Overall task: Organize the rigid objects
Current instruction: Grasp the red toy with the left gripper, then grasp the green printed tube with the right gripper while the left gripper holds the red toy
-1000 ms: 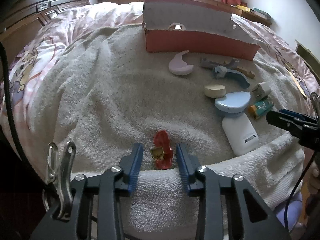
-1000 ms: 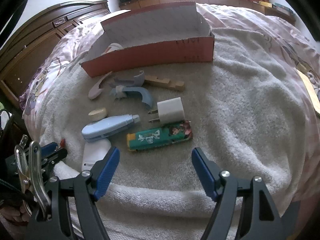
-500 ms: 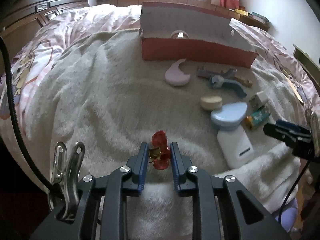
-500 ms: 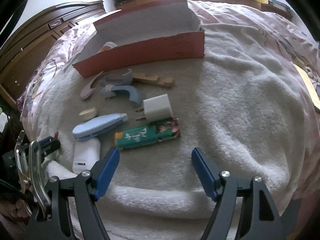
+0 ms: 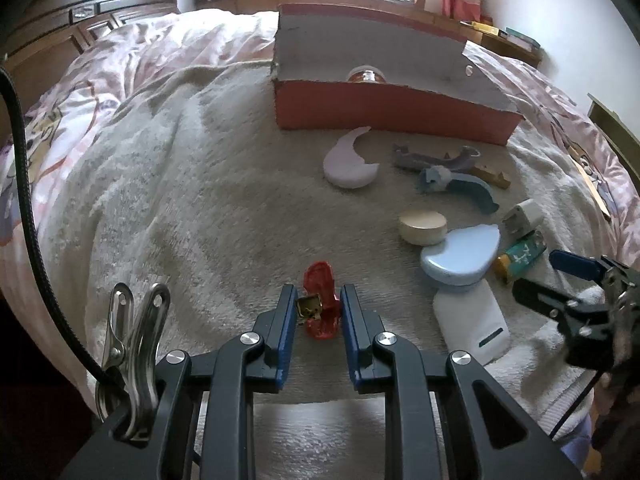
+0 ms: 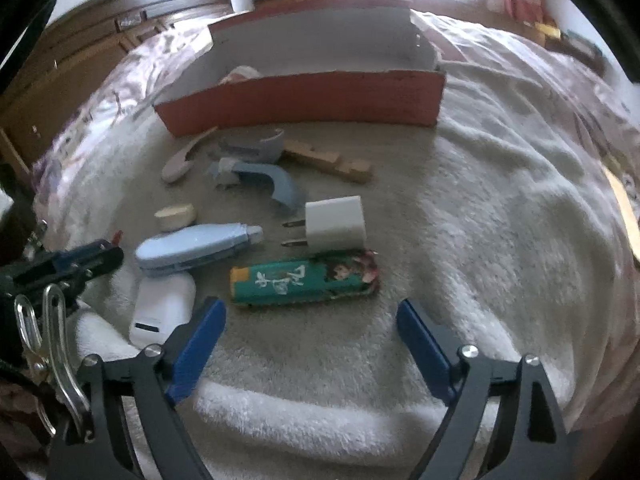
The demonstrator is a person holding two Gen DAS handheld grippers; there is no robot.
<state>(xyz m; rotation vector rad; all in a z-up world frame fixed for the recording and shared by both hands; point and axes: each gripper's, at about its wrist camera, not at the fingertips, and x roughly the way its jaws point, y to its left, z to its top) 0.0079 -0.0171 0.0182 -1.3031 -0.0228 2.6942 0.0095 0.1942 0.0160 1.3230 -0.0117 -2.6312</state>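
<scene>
Jaws of left gripper (image 5: pixel 318 314) (blue pads) tight around red clip (image 5: pixel 320 306).

a: we only see the top of a round shiny thing (image 5: pixel 366 75) over the red box's (image 5: pixel 384 110) front wall.
b: and the right wrist view is blurred; we can't read that green case (image 6: pixel 304 282).

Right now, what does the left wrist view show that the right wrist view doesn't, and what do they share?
Only the left wrist view: the left hand-held gripper shut on the red clip, and a shiny round thing inside the red box.

Only the right wrist view: the right hand-held gripper open with nothing between its pads, and the green case's full printed face.

Both: the box, white charger, blue tube, white towel.
</scene>
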